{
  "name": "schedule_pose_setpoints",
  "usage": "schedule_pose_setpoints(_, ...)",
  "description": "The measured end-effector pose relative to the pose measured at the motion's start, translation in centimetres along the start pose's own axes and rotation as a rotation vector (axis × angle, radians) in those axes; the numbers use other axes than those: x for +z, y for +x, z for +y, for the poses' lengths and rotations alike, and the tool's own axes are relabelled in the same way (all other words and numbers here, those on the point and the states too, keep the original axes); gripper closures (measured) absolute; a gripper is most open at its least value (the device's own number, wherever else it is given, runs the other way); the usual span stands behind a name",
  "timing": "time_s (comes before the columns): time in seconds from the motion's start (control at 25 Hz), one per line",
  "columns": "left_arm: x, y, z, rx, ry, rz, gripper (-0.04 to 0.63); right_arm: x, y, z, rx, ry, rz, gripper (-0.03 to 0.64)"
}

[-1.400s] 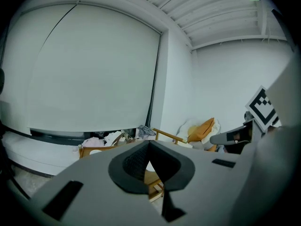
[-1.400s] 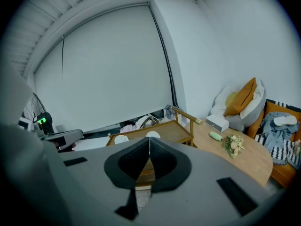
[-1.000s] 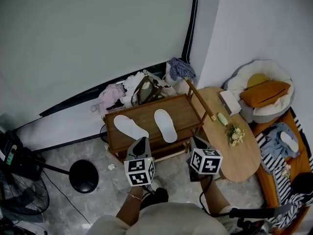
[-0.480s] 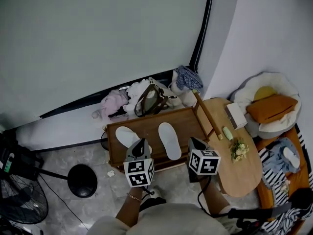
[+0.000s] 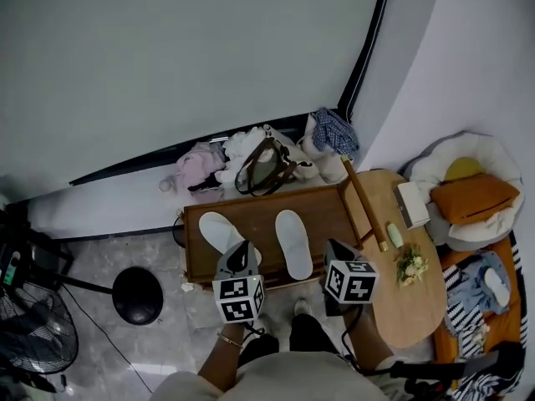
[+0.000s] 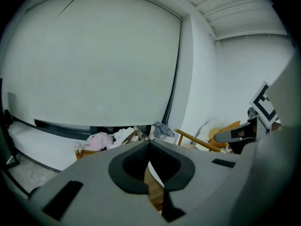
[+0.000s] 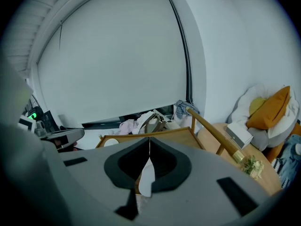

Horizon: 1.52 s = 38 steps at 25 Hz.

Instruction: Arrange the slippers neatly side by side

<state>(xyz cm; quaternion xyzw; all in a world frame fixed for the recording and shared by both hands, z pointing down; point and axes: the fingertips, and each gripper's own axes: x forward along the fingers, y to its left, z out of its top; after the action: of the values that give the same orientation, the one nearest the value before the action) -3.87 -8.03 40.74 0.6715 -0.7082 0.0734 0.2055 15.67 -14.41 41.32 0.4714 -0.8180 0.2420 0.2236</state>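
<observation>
The wooden worktop (image 5: 259, 211) now sits lower in the head view and nearer the person than a second ago. Both grippers have closed in on its near edge, so this reads as the approach and neither slipper is gripped yet. On the worktop the two white slippers lie apart with bare wood between them. The left slipper (image 5: 224, 232) slants across the worktop's left half, and the right slipper (image 5: 293, 242) lies nearly straight at its middle, so the pair is neither parallel nor close, and the arranging is still to do. The left gripper (image 5: 243, 247) hangs over the worktop's near edge, its tip overlapping the near end of the left slipper in the head view, though no view shows whether it touches. The right gripper (image 5: 333, 246) is at the worktop's near right corner, just beside the right slipper and clear of it. In the left gripper view the jaws are pressed together with nothing between them, and wood shows below them. In the right gripper view the jaws are likewise pressed together and empty, and a slipper shows white beneath them. Judging from this, either pair must spread before it can take a slipper.
</observation>
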Motion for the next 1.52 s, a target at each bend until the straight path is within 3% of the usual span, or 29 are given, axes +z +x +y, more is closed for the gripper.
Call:
schedule_pose_setpoints(0.16, -1.1, -0.1, 0.8, 0.075, -0.044, 0.016, 0.588, 0.8, 2.2, 0.6, 0.068, -0.042, 0.029, 0.583)
schedule_pose_setpoints(0.52, 0.0, -1.4, 3.2, 0.302, -0.139, -0.029, 0.588, 3.6, 7.0, 4.0, 0.27, -0.167, 0.082, 0.583)
schedule_pose_setpoints(0.8, -1.6, -2.9, 4.6, 0.379, -0.158, -0.011, 0.588, 2.6, 8.0, 7.4, 0.358, -0.211, 0.112, 0.583)
schedule_pose_setpoints(1.12, -3.9, -3.4, 5.2, 0.383, -0.198, 0.022, 0.588, 1.0, 7.9, 7.3, 0.355, -0.2, 0.14, 0.583)
schedule_pose_setpoints(1.52, -7.7, -0.8, 4.1, 0.3, -0.211, 0.106, 0.588, -2.5, 9.1, 4.7, 0.275, -0.15, 0.22, 0.583)
